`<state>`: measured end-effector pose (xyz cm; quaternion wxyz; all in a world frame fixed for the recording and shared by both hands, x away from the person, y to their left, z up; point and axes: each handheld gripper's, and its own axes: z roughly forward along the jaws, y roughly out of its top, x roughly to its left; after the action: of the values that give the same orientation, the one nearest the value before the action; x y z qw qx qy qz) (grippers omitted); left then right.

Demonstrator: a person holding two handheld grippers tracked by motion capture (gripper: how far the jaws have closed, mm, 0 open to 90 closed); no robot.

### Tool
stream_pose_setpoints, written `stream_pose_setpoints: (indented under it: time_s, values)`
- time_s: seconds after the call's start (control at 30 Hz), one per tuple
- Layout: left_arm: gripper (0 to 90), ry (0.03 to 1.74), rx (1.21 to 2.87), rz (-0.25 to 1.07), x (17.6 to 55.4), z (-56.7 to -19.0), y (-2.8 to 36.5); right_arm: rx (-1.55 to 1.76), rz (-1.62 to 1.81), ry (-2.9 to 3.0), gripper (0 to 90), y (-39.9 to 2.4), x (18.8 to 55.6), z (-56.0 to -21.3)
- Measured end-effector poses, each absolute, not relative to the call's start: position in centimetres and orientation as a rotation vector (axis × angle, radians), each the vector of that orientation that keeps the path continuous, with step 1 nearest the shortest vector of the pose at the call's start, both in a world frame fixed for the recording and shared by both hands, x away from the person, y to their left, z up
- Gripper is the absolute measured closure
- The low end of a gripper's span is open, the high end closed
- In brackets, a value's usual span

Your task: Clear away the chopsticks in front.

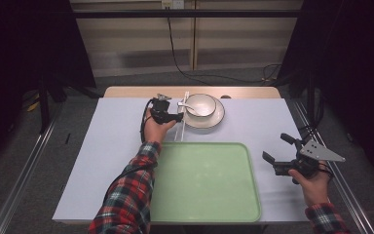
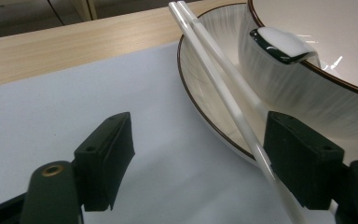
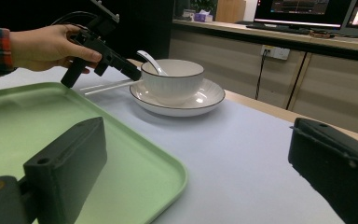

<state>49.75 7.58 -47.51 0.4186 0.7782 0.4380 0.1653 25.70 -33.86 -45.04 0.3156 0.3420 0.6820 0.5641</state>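
Observation:
A pair of white chopsticks (image 1: 180, 127) lies on the grey mat with its far end leaning on the rim of a white plate (image 1: 209, 122). On the plate stands a white bowl (image 1: 200, 105) holding a white spoon (image 1: 185, 104). My left gripper (image 1: 177, 117) is low over the chopsticks beside the plate. In the left gripper view its jaws (image 2: 200, 126) stand open, the chopsticks (image 2: 219, 79) running along the right pad while the left pad is well clear. My right gripper (image 1: 275, 146) hovers open and holding nothing at the right of the tray, facing the bowl (image 3: 172, 84).
A pale green tray (image 1: 204, 180) lies at the near middle of the mat, just in front of the plate. The wooden table edge (image 1: 126, 91) runs behind the plate. Metal rails (image 1: 345, 180) flank the table.

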Motion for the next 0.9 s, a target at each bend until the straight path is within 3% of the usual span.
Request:
stream_pose_setpoints:
  time_s: [0.23, 0.7, 0.9]
  values:
    - [33.5, 1.103, 1.981, 0.392, 49.7, -47.4, 7.4, 0.895, 1.486, 1.794, 3.6, -34.0, 25.8, -45.0]
    - [41.9, 1.193, 1.95, 0.342, 49.9, -47.6, 6.6, 0.902, 1.492, 1.794, 3.7, -34.0, 25.7, -45.0]
    - [53.2, 1.254, 1.922, 0.281, 50.0, -47.7, 6.3, 0.902, 1.493, 1.793, 3.7, -34.0, 25.7, -45.0]
